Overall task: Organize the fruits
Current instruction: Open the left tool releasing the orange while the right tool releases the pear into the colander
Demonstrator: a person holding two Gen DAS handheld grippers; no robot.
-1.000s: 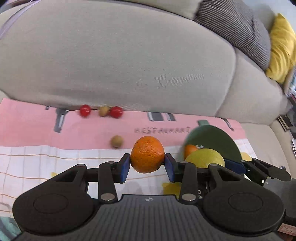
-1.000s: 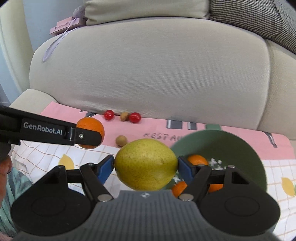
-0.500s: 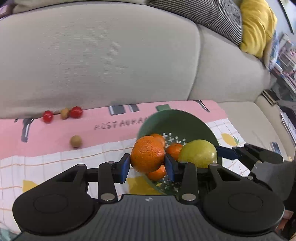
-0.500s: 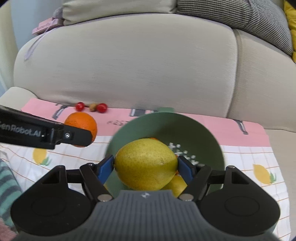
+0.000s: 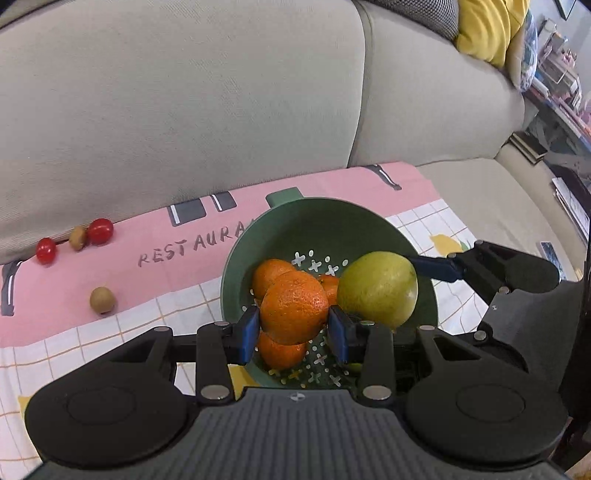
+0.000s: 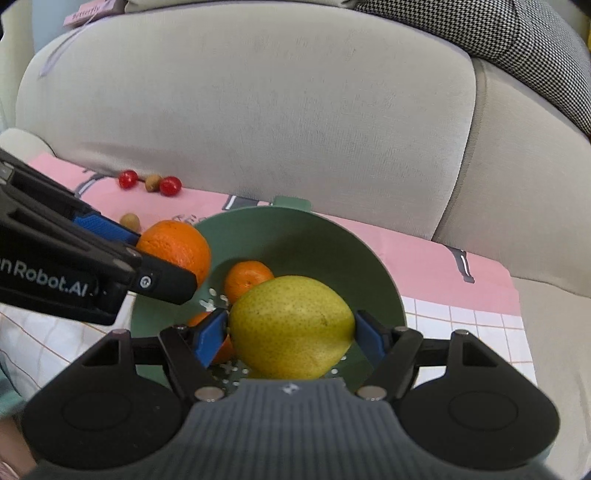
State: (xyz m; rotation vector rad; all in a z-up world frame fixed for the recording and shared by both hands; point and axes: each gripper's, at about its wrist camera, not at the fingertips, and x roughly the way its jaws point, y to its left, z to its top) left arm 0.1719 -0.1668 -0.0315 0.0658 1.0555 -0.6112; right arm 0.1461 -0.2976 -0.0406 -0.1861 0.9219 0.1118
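Note:
My left gripper (image 5: 293, 330) is shut on an orange (image 5: 293, 312) and holds it over the left side of a green colander bowl (image 5: 332, 221). My right gripper (image 6: 291, 336) is shut on a yellow-green pear (image 6: 291, 326) over the same bowl (image 6: 295, 229). The pear (image 5: 376, 288) and right gripper also show in the left wrist view; the held orange (image 6: 177, 247) shows in the right wrist view. Other oranges (image 5: 271, 273) (image 6: 249, 278) lie inside the bowl.
Two cherry tomatoes (image 5: 99, 230) (image 5: 46, 250) and two small brown fruits (image 5: 78, 237) (image 5: 102, 300) lie on the pink and checked cloth (image 5: 55, 295) at the left. The beige sofa back (image 5: 184, 110) rises just behind. A yellow cushion (image 5: 487, 29) is at far right.
Both grippers have moved right and forward with their fruit, from beside the bowl to directly above it. The grips have not changed.

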